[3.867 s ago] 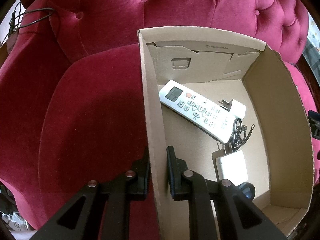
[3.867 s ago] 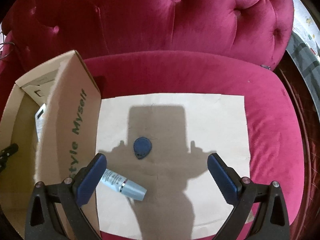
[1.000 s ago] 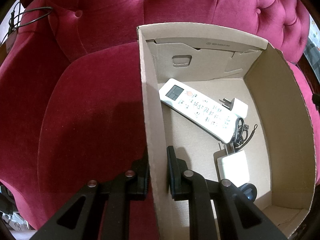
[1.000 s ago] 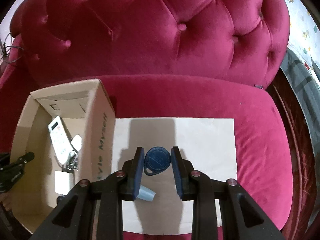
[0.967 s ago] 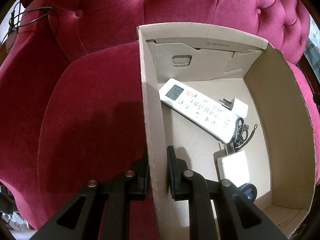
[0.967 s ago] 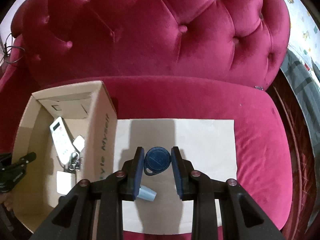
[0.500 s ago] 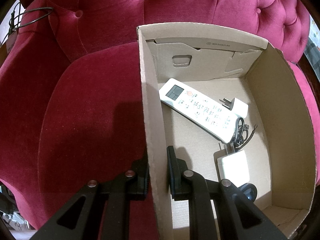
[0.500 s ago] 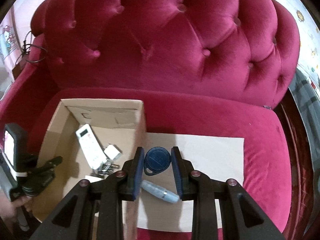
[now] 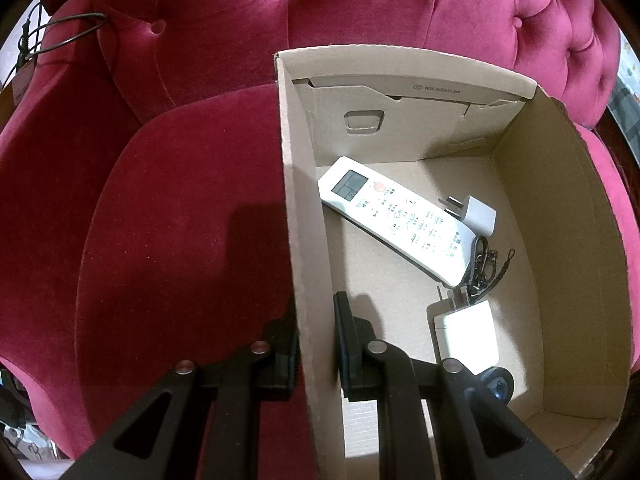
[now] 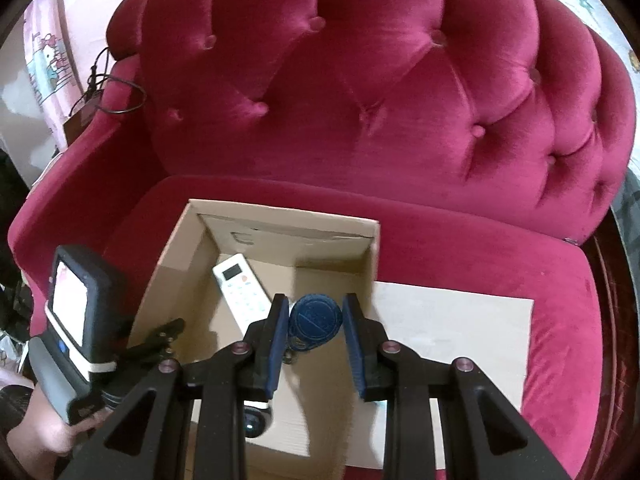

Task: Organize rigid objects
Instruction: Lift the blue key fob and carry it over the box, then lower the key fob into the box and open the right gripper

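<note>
Cardboard box (image 9: 568, 216) sits on a crimson velvet sofa (image 10: 360, 92). The left hand-held gripper (image 9: 316, 344) is clamped on the box's left wall, one finger outside, one inside. Within lie a white air-conditioner remote (image 9: 394, 218), two white plug adapters (image 9: 478, 218) and a black cord. The right hand-held gripper (image 10: 316, 332) pinches a round blue key fob (image 10: 316, 320) over the box's right side, beside a beige sheet (image 10: 452, 332).
</note>
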{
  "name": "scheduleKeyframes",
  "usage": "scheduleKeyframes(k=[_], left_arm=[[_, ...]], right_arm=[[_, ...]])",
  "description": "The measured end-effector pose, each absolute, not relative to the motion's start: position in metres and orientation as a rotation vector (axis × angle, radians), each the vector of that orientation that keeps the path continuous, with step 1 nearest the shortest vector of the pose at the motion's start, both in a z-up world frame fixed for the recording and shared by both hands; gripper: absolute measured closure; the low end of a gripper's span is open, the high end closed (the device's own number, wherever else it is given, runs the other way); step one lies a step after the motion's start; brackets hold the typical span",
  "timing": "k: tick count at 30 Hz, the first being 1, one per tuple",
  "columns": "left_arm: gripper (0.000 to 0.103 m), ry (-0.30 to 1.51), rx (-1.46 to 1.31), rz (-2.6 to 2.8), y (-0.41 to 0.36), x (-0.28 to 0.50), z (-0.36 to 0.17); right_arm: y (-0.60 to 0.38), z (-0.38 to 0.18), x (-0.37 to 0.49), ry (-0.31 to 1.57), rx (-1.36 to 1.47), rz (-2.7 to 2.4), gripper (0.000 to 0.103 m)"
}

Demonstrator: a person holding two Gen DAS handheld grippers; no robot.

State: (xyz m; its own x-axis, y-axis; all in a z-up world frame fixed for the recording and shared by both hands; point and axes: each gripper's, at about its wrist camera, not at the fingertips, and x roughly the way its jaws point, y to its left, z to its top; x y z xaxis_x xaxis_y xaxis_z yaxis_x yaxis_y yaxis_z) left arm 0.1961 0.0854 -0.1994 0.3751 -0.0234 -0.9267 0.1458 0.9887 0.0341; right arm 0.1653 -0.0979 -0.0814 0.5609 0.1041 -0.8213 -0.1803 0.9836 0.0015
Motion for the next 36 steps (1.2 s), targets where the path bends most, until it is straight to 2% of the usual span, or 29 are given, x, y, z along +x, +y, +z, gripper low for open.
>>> scheduleKeyframes(k=[13,36], left_arm=[[0.087,1.182,0.115,-0.109,0.086,0.196,-0.199],[0.087,1.183,0.109,-0.113,0.088,0.196,-0.198]], right_arm=[[-0.06,-0.111,0.163,0.991,-0.102,0.228,0.075],[-0.05,-0.182,0.159,1.121,-0.072,0.217,0.074]])
